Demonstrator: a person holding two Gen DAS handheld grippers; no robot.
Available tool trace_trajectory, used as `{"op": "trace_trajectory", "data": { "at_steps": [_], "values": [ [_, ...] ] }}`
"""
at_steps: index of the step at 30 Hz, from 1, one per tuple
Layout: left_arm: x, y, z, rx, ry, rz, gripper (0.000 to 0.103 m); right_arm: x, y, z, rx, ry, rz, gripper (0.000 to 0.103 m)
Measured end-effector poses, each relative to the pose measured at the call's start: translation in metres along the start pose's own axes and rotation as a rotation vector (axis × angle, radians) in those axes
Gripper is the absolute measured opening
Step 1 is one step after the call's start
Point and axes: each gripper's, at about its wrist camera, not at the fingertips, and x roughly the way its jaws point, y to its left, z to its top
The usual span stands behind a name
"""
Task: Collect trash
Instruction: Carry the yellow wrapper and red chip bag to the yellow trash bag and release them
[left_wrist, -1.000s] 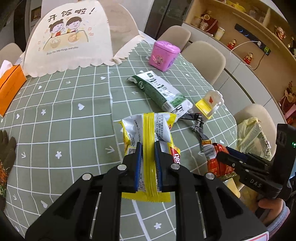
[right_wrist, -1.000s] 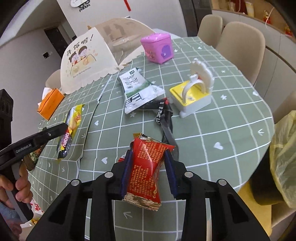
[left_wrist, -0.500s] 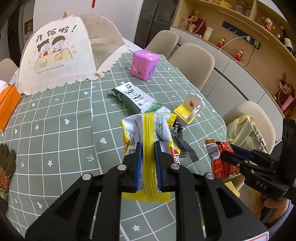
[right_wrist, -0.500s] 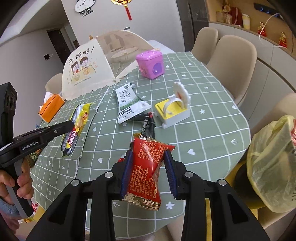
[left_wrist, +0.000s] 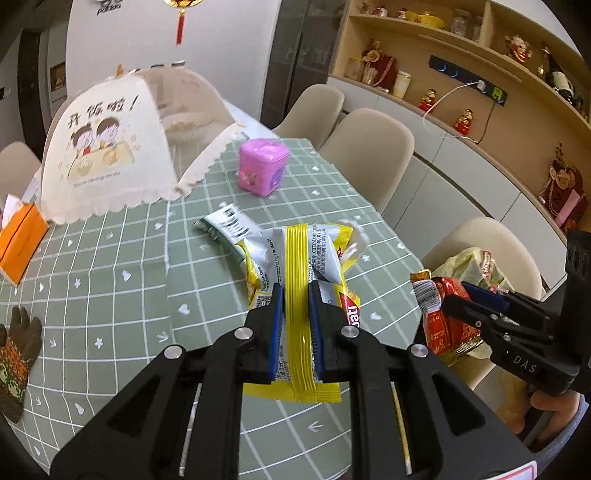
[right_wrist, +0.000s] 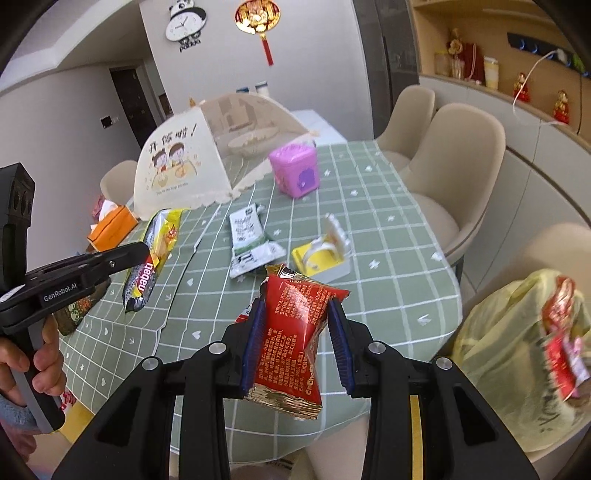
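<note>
My left gripper (left_wrist: 296, 295) is shut on a yellow snack wrapper (left_wrist: 295, 258) and holds it up above the green checked table (left_wrist: 110, 258). It also shows in the right wrist view (right_wrist: 155, 258). My right gripper (right_wrist: 296, 317) is shut on a red snack wrapper (right_wrist: 295, 332), held above the table's near right edge; it shows in the left wrist view (left_wrist: 439, 314). A yellow trash bag (right_wrist: 517, 350) hangs off the table's right side with red wrappers in it. A green and white wrapper (right_wrist: 247, 240) lies on the table.
A yellow and white holder (right_wrist: 321, 254) and a pink box (right_wrist: 295, 173) stand on the table. A mesh food cover (right_wrist: 207, 158) and an orange tissue box (right_wrist: 110, 225) are at the far left. Beige chairs (right_wrist: 454, 155) line the right side.
Both grippers have risen and pulled back from the table with their wrappers, toward the right edge. The trash bag has come further into the right wrist view.
</note>
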Motion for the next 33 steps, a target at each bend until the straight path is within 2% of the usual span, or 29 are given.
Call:
{"op": "trace_trajectory", "data": {
  "at_steps": [11,17,27,33],
  "values": [
    [-0.006,-0.096,0.024,0.077,-0.052,-0.079,0.013,-0.076,-0.075,0.004,-0.021,-0.121,-0.079,0.034],
    [0.003,-0.16,0.032,0.078,-0.05,-0.199,0.013,-0.118,-0.133,-0.001,-0.003,-0.174,-0.144,0.034],
    [0.036,-0.261,0.025,0.132,0.006,-0.328,0.013,-0.159,-0.219,-0.021,0.052,-0.195,-0.234,0.034],
    [0.077,-0.309,0.019,0.137,0.098,-0.412,0.013,-0.167,-0.268,-0.035,0.12,-0.188,-0.288,0.034]
  ]
}}
